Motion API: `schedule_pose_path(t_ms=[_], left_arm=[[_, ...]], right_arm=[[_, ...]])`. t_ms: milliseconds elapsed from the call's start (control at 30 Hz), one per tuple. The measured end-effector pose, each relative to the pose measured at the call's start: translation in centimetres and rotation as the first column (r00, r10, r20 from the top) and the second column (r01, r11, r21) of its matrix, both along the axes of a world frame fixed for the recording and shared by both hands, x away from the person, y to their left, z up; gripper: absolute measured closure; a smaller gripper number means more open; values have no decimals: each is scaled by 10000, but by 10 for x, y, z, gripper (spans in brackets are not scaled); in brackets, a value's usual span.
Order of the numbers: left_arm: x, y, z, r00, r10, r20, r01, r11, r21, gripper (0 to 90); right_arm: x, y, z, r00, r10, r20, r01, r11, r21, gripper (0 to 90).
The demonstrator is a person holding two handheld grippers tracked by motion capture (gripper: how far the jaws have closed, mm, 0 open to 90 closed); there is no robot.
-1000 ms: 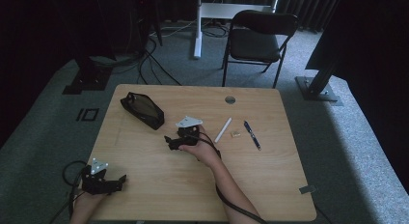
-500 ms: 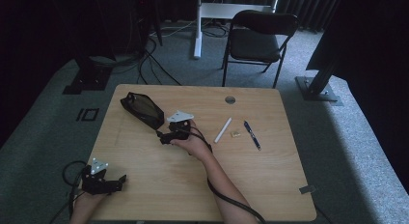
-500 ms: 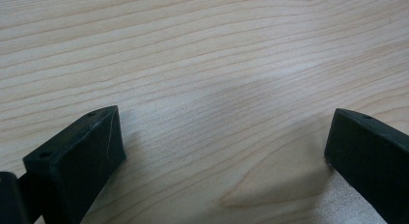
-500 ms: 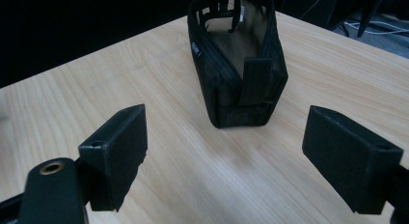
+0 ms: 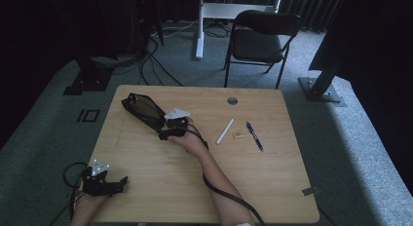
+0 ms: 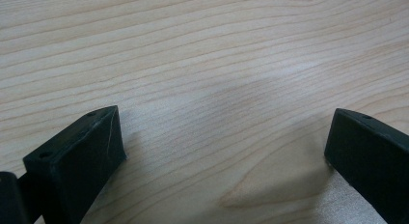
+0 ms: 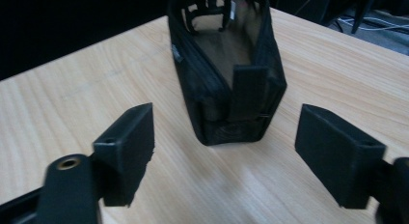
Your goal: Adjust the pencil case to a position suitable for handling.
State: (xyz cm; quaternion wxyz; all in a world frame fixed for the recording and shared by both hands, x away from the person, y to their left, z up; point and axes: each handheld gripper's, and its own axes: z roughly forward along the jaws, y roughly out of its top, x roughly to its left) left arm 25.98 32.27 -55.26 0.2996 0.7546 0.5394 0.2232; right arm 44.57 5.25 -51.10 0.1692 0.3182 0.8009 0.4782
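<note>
Right claw [image 5: 163, 135] moved up to black pouch [image 5: 143, 110], jaws narrowing, nothing gripped

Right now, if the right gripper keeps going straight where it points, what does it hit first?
Most likely the black mesh pouch: its near end lies dead ahead of the right gripper, whose jaws stand open and have just been closing with nothing between them. Bare table lies either side.

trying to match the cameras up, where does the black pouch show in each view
High view: black pouch lies at the table's far left, just ahead of the right gripper.
Right gripper view: top centre, open end up, beyond the open jaws, not between them.
Left gripper view: not in this picture.
Shared landmark: the light wooden table.
</note>
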Motion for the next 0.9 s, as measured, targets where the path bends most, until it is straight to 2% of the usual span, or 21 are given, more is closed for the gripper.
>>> schedule_pose_path(t_ms=[133,233,367,533,767,833,900], left_arm=[[0,0,0,10000,-28,-9,28,10000,-8,3],[0,0,0,10000,-38,-7,38,10000,9,2],[0,0,0,10000,-29,-11,29,10000,-7,3],[0,0,0,10000,-32,-11,32,10000,-4,3],[0,1,0,10000,-47,-17,47,10000,22,3],[0,0,0,10000,-36,-7,36,10000,10,3],[0,1,0,10000,-51,-18,51,10000,23,3]], right_arm=[[5,-2,-4,9994,-295,162,295,9996,-46,388],[8,-2,-4,9992,-296,256,297,9996,-27,454],[12,0,-4,9999,-155,48,155,9999,63,502],[16,6,-8,9999,-148,-39,147,9997,-186,556],[21,12,-8,9999,-66,-102,64,9997,-234,716],[21,12,-8,9999,-110,-130,107,9998,-176,719],[20,13,-8,10000,-26,-61,24,9994,-335,724]])
